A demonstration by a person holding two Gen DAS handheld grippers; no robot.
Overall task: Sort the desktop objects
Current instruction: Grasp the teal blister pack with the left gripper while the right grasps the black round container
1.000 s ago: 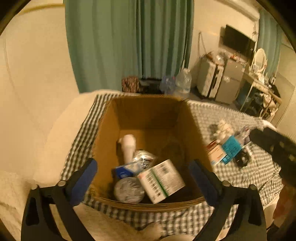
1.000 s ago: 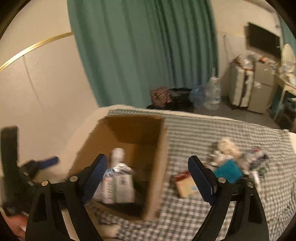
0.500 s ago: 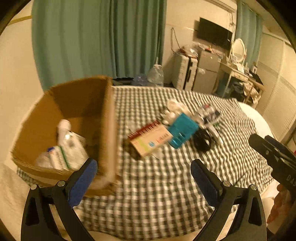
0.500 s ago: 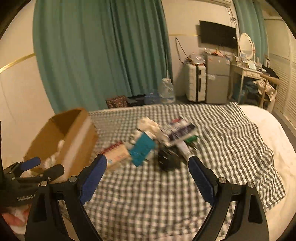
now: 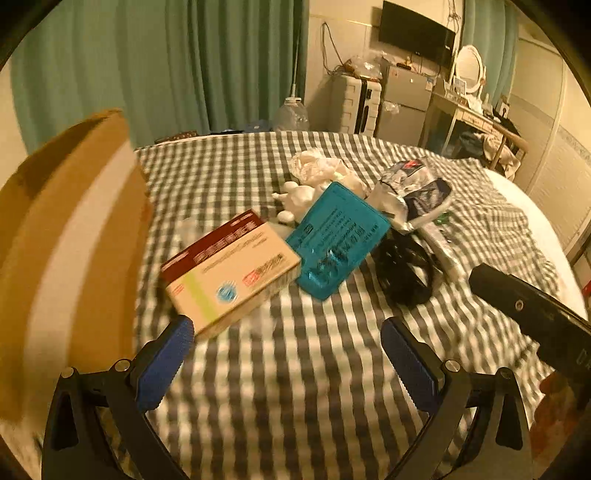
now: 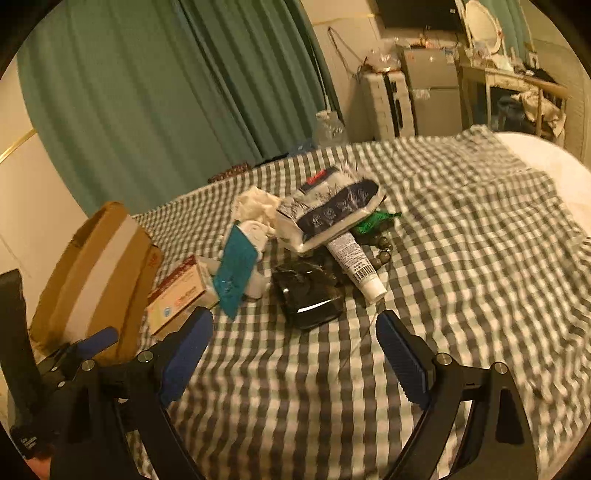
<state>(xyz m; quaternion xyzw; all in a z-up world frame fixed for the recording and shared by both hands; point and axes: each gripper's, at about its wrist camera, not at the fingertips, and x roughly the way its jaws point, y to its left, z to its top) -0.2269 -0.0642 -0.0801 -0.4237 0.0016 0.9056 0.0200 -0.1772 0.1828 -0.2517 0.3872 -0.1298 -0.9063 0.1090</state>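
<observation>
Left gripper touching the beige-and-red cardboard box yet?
Cannot tell. In the left wrist view the left gripper's blue fingertip overlaps the beige-and-red cardboard box corner; blur hides any gap.

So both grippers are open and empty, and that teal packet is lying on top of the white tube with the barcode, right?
Not quite. Both the left gripper and right gripper are open and empty, but the teal packet leans against the medicine box, apart from the white tube. The black pouch lies between them. The right wrist view shows this.

Home bedroom: bed w/ checked cloth (image 5: 295,369), green curtains (image 5: 184,66), wall TV (image 5: 415,31), mini fridge (image 5: 404,105), vanity mirror (image 5: 468,70).
</observation>
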